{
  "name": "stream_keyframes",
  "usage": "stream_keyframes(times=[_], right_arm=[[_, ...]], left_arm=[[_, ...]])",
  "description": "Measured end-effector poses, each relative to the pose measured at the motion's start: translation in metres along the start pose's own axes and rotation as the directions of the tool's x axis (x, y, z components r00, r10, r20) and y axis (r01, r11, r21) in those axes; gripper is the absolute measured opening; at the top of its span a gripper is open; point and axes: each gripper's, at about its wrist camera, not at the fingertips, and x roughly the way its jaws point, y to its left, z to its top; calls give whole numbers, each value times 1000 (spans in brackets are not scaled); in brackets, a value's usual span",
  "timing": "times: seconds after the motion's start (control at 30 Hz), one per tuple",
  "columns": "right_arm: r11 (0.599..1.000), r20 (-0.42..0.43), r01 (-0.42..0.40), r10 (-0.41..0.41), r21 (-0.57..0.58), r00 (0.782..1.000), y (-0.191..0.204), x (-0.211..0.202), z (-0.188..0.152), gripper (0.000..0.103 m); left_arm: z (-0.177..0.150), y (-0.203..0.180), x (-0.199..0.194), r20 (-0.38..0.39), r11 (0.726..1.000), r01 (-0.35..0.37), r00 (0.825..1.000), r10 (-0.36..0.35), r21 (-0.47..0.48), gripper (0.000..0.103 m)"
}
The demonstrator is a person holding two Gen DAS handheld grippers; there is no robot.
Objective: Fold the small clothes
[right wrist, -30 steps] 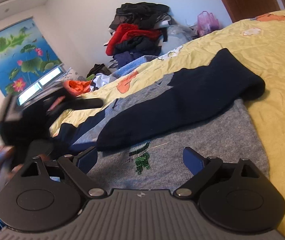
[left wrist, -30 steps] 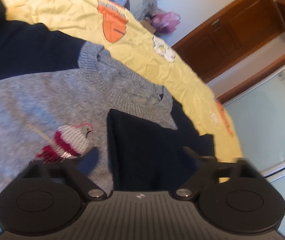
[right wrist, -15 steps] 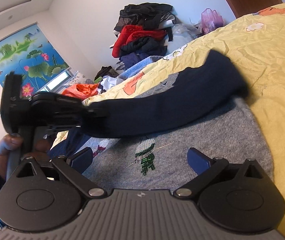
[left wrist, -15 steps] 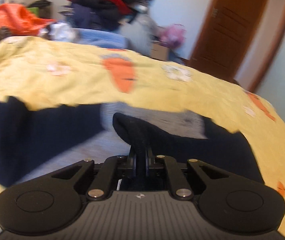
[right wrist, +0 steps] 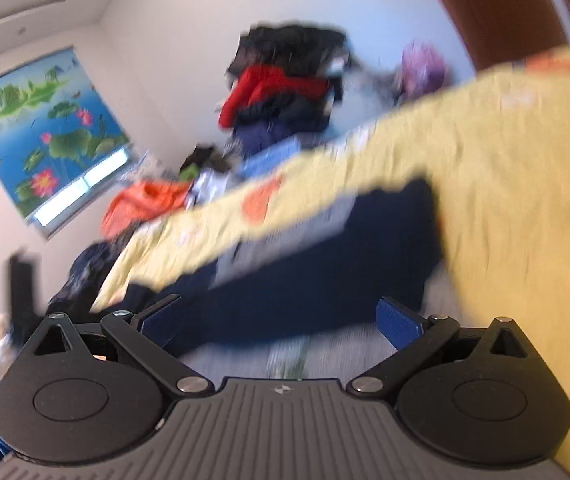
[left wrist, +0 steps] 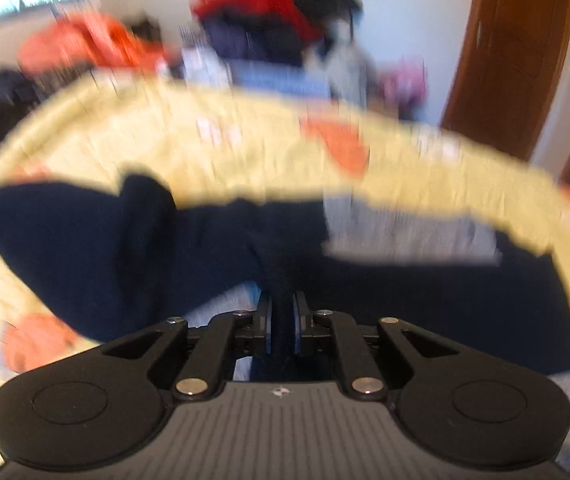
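Evidently, with the left claw [left wrist: 281, 320] clamped on a navy sleeve [left wrist: 221, 248] of the sweater [right wrist: 317, 280] lying on the yellow bed [right wrist: 505, 168] and the right claw [right wrist: 281, 320] spread wide and empty, a hurried pull could have dragged the garment askew.

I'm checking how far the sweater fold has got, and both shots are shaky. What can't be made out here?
- Left wrist view: where the navy sleeve ends; blur and the left gripper, shut on it, hide that.
- Right wrist view: the sweater front design, smeared by blur and cut off by the open right gripper.
- Both views: the sweater's hem, out of frame.
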Motion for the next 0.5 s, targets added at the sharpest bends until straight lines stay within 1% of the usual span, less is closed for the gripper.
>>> stream_keyframes(times=[0.03, 0.07, 0.1, 0.17, 0.2, 0.27, 0.3, 0.33, 0.37, 0.4, 0.43, 0.5], right_arm=[[999, 6, 32, -32, -25, 999, 1, 7, 11, 102], [996, 6, 72, -72, -54, 997, 2, 17, 20, 102], [990, 2, 115, -115, -86, 993, 3, 29, 27, 102], [975, -39, 174, -180, -136, 983, 3, 59, 36, 102], [969, -61, 189, -201, -156, 978, 4, 74, 39, 102], [957, -116, 214, -239, -193, 964, 1, 98, 36, 100], [951, -146, 227, -260, -210, 955, -2, 108, 31, 100], [940, -158, 240, -282, -242, 946, -3, 114, 25, 102], [918, -128, 249, -299, -309, 945, -1, 114, 18, 103], [898, -130, 253, -317, -360, 940, 0, 116, 10, 102], [892, -131, 255, -323, -375, 937, 2, 116, 8, 103], [888, -131, 262, -331, -377, 934, 3, 117, 7, 103]], left_arm=[[-2, -4, -10, 55, 1000, 8, 998, -8, 4, 12], [-3, -11, -15, 70, 999, 24, 997, -26, 29, 12], [-4, -19, -13, 53, 997, 52, 997, -55, 59, 12], [-7, -32, 2, -26, 991, 105, 994, -104, 84, 12], [-9, -36, 12, -63, 991, 109, 993, -104, 82, 12], [-15, -37, 33, -133, 995, 75, 989, -66, 65, 12], [-19, -33, 36, -126, 996, 77, 990, -70, 46, 12], [-21, -28, 37, -106, 996, 86, 991, -82, 34, 12], [-21, -24, 40, -104, 995, 97, 990, -93, 32, 12], [-21, -20, 41, -98, 994, 108, 990, -104, 31, 12], [-23, -16, 42, -89, 992, 121, 989, -118, 36, 12], [-26, -19, 43, -70, 988, 130, 990, -125, 77, 12]])
